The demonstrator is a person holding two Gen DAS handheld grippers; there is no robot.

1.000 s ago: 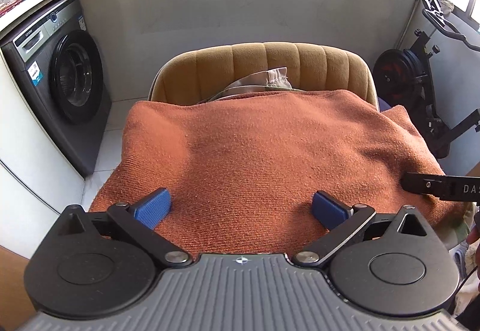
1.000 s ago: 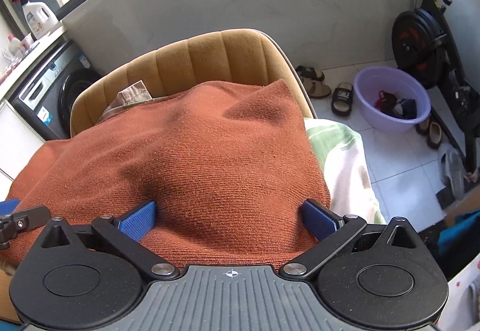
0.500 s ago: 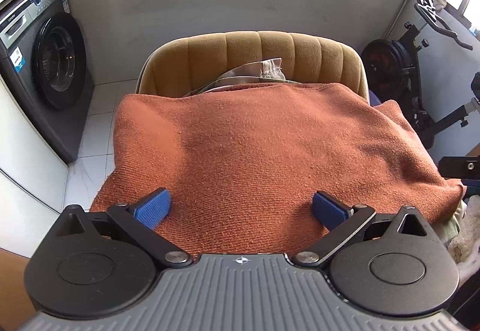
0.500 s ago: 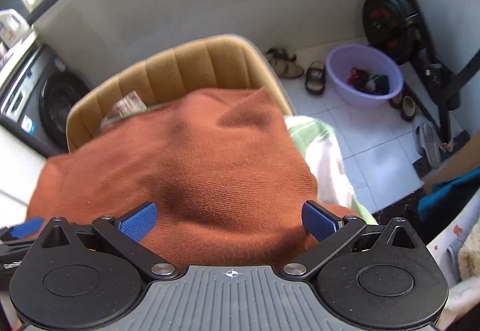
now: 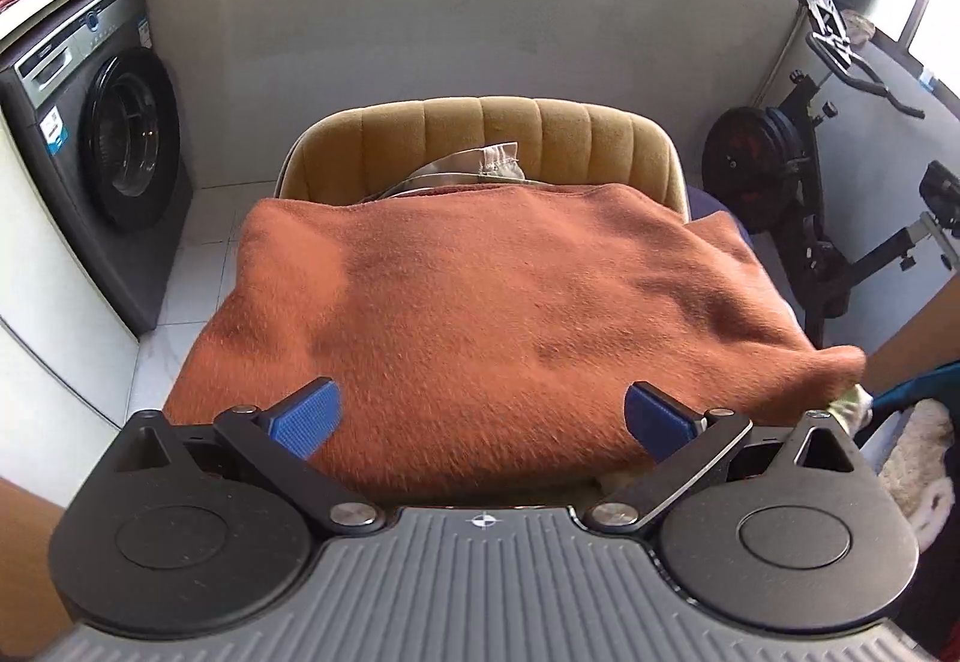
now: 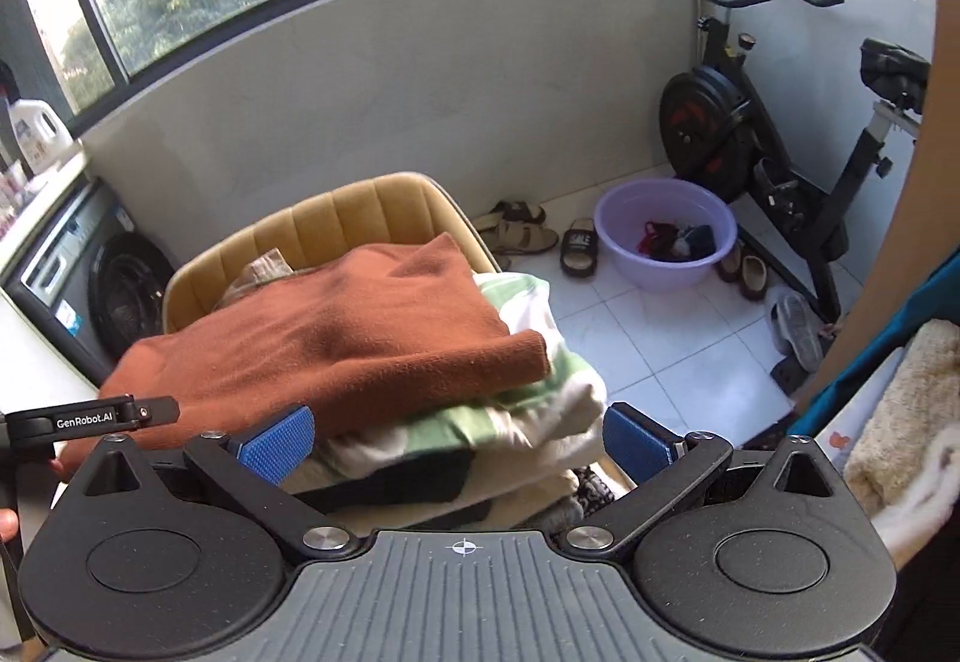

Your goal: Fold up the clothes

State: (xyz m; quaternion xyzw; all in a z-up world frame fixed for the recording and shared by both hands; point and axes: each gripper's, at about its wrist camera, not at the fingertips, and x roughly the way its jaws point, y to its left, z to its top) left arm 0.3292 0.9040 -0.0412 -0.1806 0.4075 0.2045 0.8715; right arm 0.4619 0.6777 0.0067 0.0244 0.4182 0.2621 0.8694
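Left wrist view: the left gripper (image 5: 480, 416) hangs with jaws spread wide and empty over the near edge of the folded sweater (image 5: 480, 302), which lies on the chair (image 5: 480, 134).

Right wrist view: the right gripper (image 6: 459, 443), also spread and empty, hangs before the sweater (image 6: 336, 338), topping a pile (image 6: 540, 398) on the chair (image 6: 336, 218).
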